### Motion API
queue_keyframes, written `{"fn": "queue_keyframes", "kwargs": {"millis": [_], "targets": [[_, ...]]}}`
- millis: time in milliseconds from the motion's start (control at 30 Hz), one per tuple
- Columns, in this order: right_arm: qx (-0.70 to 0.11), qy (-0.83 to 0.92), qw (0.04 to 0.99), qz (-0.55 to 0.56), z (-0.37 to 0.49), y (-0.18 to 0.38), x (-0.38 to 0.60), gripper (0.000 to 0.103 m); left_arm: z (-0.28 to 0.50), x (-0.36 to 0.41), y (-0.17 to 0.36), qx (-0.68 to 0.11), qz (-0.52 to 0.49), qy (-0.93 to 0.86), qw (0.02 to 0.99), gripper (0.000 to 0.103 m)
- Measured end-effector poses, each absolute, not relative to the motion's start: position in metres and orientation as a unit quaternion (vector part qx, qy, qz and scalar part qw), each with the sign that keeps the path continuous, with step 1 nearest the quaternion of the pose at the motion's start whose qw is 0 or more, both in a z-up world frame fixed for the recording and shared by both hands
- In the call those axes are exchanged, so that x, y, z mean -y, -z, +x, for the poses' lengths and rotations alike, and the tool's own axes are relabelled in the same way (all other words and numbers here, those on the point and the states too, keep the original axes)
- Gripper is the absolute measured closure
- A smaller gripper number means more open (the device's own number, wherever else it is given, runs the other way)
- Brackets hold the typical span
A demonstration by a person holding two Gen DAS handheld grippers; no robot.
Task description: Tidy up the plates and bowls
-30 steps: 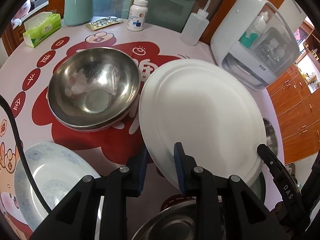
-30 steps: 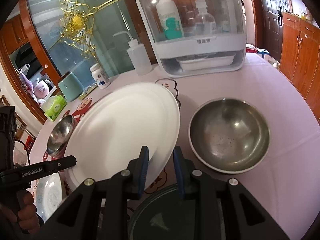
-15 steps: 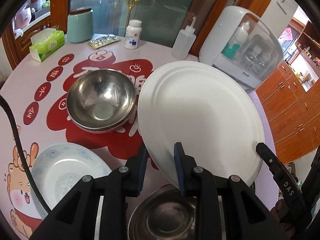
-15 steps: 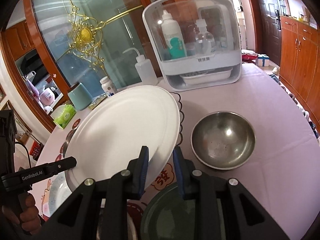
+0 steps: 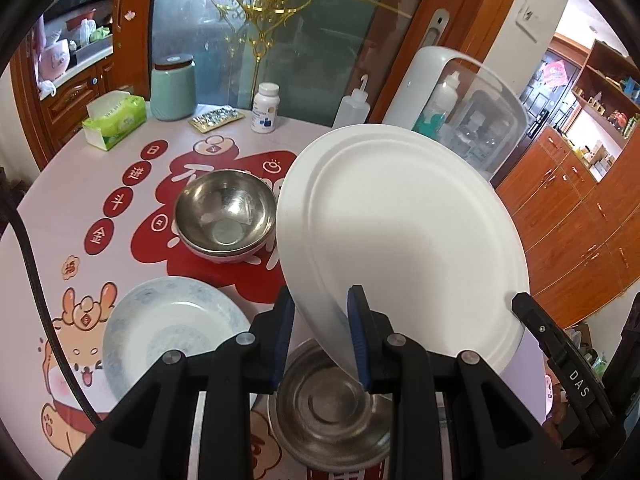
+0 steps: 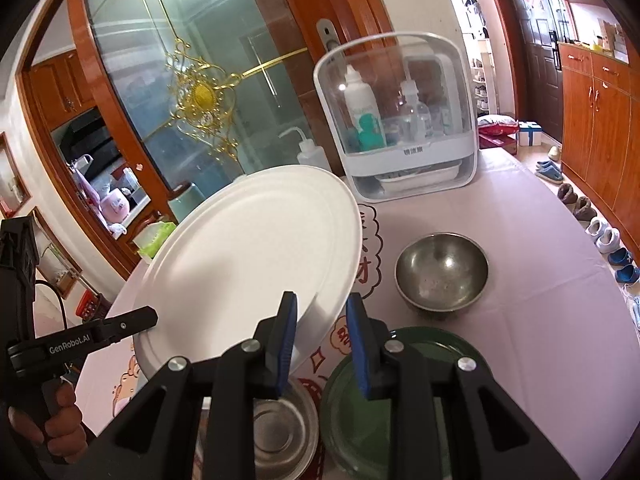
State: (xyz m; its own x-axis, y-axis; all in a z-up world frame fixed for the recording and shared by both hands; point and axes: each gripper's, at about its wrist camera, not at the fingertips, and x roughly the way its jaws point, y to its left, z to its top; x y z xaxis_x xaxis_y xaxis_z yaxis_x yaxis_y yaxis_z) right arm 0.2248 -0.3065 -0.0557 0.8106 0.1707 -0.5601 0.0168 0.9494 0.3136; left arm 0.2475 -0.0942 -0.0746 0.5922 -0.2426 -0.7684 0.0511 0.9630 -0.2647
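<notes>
A large white plate is held high above the table between both grippers. My left gripper is shut on its left rim; my right gripper is shut on its right rim, and the plate tilts up away from me. Below it stand a small steel bowl, a green plate and another steel bowl. Stacked steel bowls sit mid-table and a blue-patterned white plate lies at the left.
A white and clear storage box with bottles stands at the back. A squeeze bottle, pill bottle, teal jar and tissue box line the far table edge.
Both grippers have lifted the white plate well above the table; the bowls and plates below look smaller and farther away.
</notes>
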Motion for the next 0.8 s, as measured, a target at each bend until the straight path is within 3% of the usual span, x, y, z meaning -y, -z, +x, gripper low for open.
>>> {"fn": "queue_keyframes", "kwargs": {"millis": [333,800], "targets": [[-0.285,-0.051,0.945,0.150,0.177,0.037,0.296,0.078,0.197,0.085,0.050,-0.421,-0.093,0.086,0.898,0.078],[-0.296,-0.058,0.945,0.128,0.118,0.038,0.266,0.078,0.130,0.066,0.054,-0.426,-0.078,0.078,0.898,0.074]]}}
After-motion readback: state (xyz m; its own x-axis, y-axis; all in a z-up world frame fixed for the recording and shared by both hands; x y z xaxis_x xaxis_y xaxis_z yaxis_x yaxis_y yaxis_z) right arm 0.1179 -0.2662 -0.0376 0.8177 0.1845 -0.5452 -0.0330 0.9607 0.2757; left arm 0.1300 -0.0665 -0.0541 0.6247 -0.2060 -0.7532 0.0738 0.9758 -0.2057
